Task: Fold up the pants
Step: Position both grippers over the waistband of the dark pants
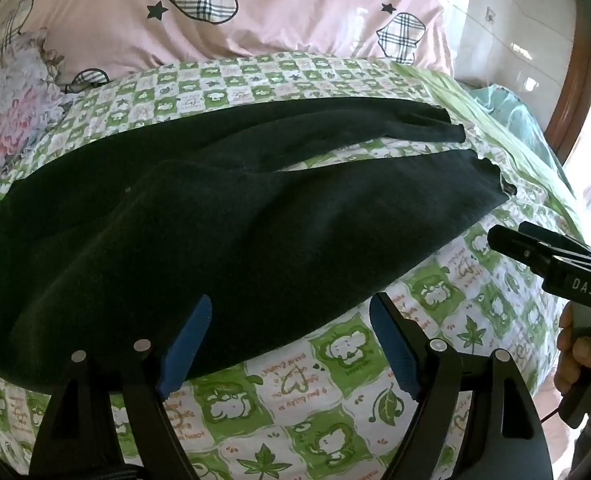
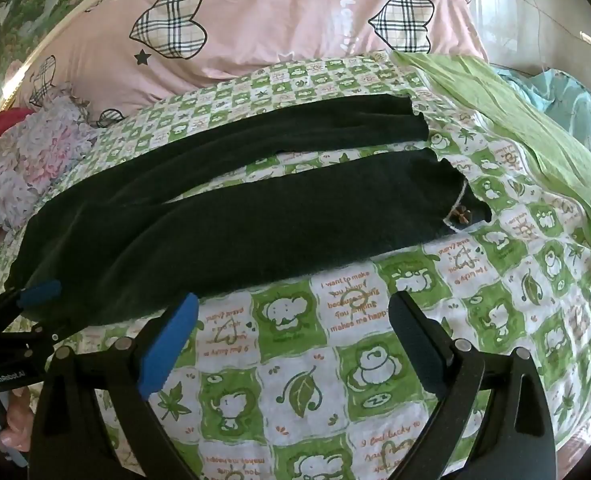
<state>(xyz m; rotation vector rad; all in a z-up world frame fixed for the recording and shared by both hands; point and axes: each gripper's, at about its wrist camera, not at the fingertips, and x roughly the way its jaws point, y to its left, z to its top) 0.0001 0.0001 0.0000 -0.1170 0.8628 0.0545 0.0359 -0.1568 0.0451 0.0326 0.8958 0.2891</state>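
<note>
Black pants lie flat on a green-and-white checked sheet, waist at the left and both legs running to the right with a gap between them. My left gripper is open, its blue pads hovering over the near edge of the pants by the hip. In the right wrist view the pants show a small tag on a string at the near cuff. My right gripper is open over bare sheet, just short of the near leg. Nothing is between either pair of fingers.
A pink duvet with plaid hearts lies behind the pants. A floral ruffled pillow sits at the left and a green cover at the right. A hand holds the right gripper; the left gripper shows at the far left.
</note>
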